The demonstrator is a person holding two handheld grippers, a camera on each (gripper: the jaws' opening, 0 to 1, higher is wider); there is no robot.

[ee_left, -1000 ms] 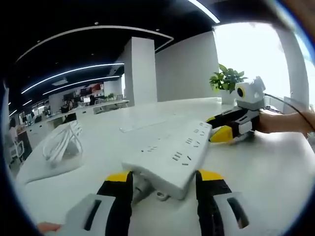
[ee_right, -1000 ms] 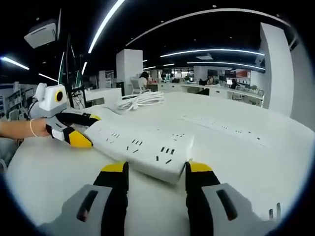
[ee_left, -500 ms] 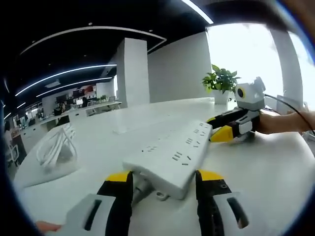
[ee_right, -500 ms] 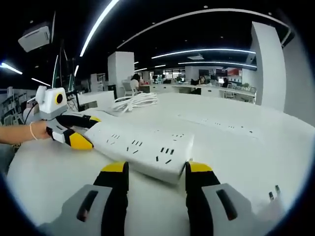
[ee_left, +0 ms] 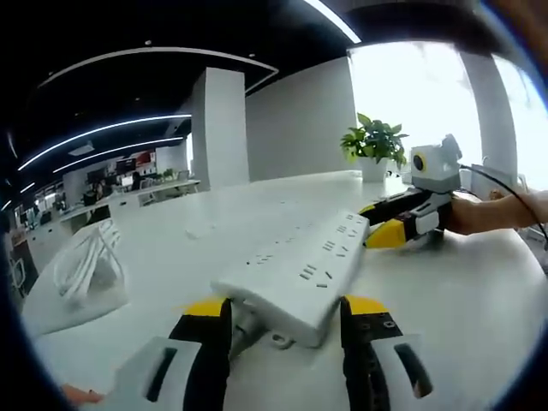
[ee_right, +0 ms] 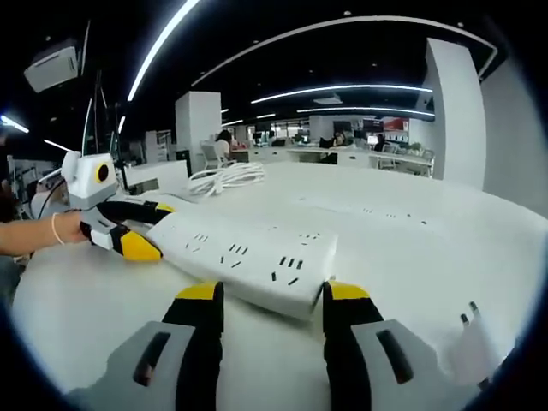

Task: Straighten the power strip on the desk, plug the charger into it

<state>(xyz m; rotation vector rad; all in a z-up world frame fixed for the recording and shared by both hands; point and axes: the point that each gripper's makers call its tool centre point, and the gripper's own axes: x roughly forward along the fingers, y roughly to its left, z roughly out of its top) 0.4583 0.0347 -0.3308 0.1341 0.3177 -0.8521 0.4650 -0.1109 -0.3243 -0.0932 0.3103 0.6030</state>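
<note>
power strip (ee_left: 298, 270) spans lengthwise between both grippers.

Window (ee_left: 437, 94) glare blown out; ceiling strips (ee_right: 163, 51) bright; fisheye edges warped.

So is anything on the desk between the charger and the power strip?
Nothing visible. In the right gripper view the charger lies on bare desk, off to the side of the power strip, which both grippers hold, one at each end.

The power strip (ee_left: 295, 270) (ee_right: 248, 261) is viewed closely, low over the desk (ee_left: 479, 291) (ee_right: 411, 248), from opposite ends; it is shared by both views.
</note>
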